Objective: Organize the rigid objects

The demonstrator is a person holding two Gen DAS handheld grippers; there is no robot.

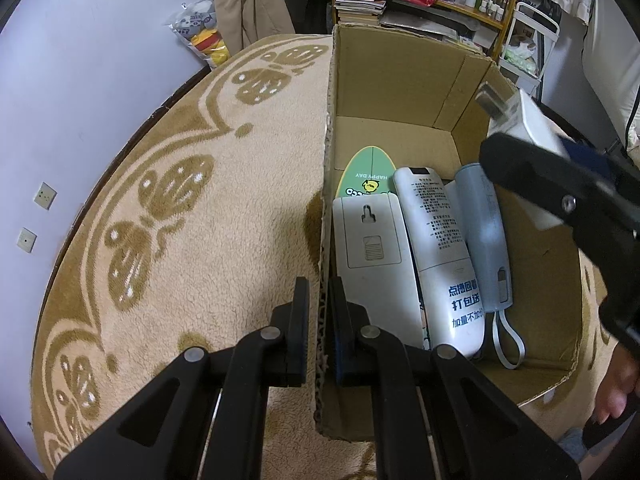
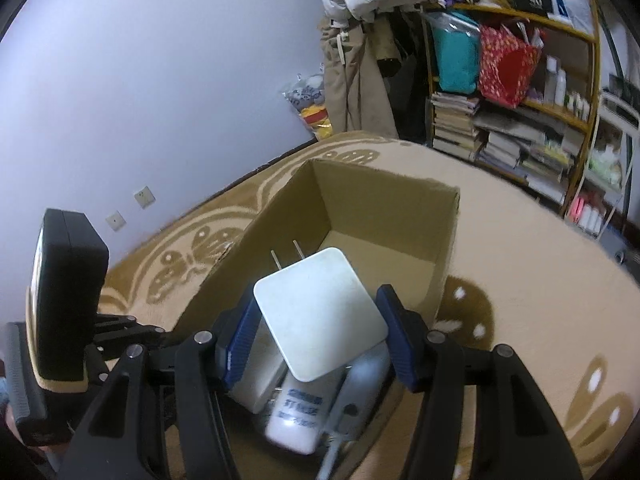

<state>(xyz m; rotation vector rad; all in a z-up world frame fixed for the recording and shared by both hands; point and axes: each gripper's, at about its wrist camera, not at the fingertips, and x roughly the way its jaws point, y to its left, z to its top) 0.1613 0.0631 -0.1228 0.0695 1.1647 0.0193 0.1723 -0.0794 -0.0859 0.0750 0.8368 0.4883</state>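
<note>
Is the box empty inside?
No, the cardboard box already holds two white remotes, a pale blue gadget with a strap and a green card lying on its floor.

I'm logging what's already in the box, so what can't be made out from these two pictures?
- Left wrist view: the green card is mostly covered by the white remotes; the box floor on the right is hidden by the right claw and its charger.
- Right wrist view: the charger hides most of the box contents; the print on the bottle is blurred.
</note>
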